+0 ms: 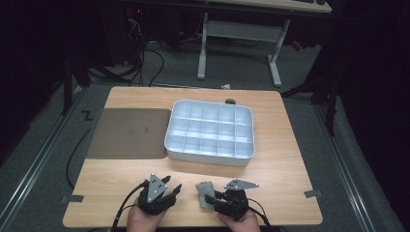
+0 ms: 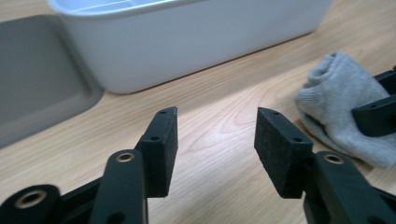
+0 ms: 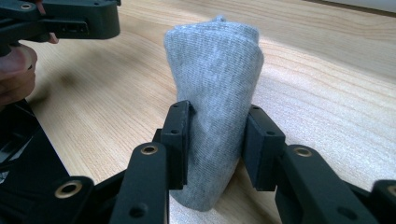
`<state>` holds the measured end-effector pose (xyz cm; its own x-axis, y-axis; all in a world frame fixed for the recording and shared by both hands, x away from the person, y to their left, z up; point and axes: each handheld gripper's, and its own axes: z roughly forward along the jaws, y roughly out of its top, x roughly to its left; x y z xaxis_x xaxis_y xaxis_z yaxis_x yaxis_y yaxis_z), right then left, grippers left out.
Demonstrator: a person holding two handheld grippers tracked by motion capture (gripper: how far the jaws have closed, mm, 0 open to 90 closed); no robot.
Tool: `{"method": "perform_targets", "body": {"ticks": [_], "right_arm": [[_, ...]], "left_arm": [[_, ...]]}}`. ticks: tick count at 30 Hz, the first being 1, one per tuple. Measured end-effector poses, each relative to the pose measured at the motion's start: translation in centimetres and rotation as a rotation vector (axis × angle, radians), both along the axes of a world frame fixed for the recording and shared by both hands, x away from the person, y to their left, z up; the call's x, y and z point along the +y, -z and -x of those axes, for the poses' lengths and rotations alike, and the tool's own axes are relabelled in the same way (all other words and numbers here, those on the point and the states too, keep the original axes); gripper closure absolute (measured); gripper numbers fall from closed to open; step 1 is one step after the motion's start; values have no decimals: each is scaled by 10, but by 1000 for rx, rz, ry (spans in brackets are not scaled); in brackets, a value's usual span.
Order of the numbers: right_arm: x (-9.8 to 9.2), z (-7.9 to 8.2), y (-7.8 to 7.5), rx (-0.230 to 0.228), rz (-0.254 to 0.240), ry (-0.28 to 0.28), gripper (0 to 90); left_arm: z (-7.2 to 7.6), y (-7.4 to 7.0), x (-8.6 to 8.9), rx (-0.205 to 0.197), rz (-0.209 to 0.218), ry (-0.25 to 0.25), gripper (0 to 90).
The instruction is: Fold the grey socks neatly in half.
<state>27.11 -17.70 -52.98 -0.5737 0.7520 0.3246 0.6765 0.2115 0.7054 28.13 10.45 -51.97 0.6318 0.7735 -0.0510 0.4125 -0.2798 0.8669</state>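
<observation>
My right gripper (image 3: 217,135) pinches the grey sock (image 3: 215,93) at the frame's lower centre; my left gripper (image 2: 215,135) fingers stand spread, empty, over the bench (image 2: 219,93).

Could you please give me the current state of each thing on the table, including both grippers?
Sock: folded into a bundle, pinched at its near end, lying on the table.
Right gripper: shut on the sock.
Left gripper: open, nothing between its jaws, beside the sock.
Organizer: lidless, its compartments look empty.
Mat: flat, left of the organizer, bare.
</observation>
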Motion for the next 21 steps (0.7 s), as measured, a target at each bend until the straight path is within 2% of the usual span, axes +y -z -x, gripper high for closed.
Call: {"method": "perform_targets", "body": {"ticks": [1,3,7,11,13,17,21], "right_arm": [[0,0,0,-4,3,-1,664],[0,-1,-1,-2,4,-7,671],[-1,-2,-2,-10,13,-22,687],[0,-2,-4,-37,48,-41,703],[0,-4,-6,-40,62,-58,706],[-2,-8,-7,-33,70,-60,707],[-4,-11,-11,-40,122,-65,709]], "left_arm": [[-1,1,2,13,2,5,489],[-1,2,6,7,-11,-4,470],[-3,1,13,1,20,-22,465],[-3,2,15,12,12,-18,461],[-3,1,15,7,9,-17,459],[-5,-2,18,-8,-1,-5,450],[-8,-2,28,-14,-23,-8,438]]}}
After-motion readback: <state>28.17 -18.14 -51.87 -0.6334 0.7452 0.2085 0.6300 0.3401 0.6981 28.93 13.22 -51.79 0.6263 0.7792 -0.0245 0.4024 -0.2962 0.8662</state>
